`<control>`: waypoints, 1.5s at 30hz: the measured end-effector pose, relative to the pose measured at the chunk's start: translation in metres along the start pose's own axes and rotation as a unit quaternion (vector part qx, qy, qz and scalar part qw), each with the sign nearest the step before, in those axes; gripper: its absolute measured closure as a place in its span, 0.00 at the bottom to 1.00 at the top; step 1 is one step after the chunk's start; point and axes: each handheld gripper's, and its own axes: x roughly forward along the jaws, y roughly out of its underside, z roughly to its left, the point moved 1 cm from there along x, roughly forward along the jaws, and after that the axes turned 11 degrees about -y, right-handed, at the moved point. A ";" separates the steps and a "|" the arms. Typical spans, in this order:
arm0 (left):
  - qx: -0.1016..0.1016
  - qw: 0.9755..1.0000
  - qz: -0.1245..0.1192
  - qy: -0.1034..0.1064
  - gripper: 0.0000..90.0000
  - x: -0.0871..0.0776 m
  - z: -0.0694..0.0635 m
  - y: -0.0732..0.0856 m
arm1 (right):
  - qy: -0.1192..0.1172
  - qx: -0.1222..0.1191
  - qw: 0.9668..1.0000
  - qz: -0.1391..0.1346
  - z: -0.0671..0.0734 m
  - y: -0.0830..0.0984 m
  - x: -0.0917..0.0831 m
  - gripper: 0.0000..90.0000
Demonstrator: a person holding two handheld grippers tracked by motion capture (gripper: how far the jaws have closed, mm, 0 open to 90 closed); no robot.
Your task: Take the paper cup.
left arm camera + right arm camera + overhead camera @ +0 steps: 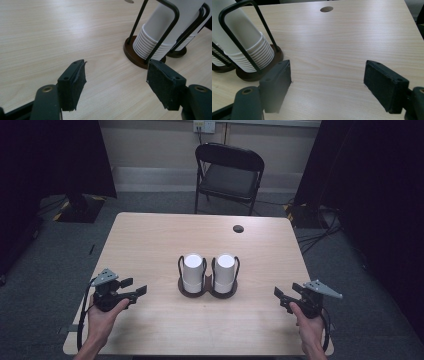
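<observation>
Two stacks of white paper cups stand upside down in black wire holders on round brown bases at the table's middle: the left stack (192, 268) and the right stack (225, 268). My left gripper (136, 288) is held open at the table's near left, apart from the holders. In the left gripper view its jaws are wide apart over bare wood, with the nearer cup stack (160, 35) ahead on the right. My right gripper (279, 296) is held open at the near right. In the right gripper view a cup stack (244, 42) stands ahead on the left.
The light wooden table (150, 240) has a round cable hole (238, 228) near its far edge. A black folding chair (228, 175) stands behind the table. Dark curtains hang at both sides, and cables lie on the grey floor at the right.
</observation>
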 end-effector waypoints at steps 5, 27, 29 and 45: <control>0.011 1.000 0.004 0.003 0.31 0.002 -0.004 0.000 | -0.006 0.005 1.000 0.002 0.003 0.000 0.001 0.27; 0.037 0.997 -0.036 0.064 0.41 0.001 -0.039 -0.027 | -0.010 -0.020 0.999 0.032 0.029 0.003 0.014 0.30; 0.037 0.996 -0.040 0.074 0.41 0.001 -0.043 -0.032 | -0.008 -0.019 0.999 0.035 0.028 0.003 0.015 0.31; 0.078 0.987 -0.068 0.119 0.41 0.022 -0.087 -0.074 | -0.043 -0.049 0.997 0.045 0.039 0.000 0.024 0.30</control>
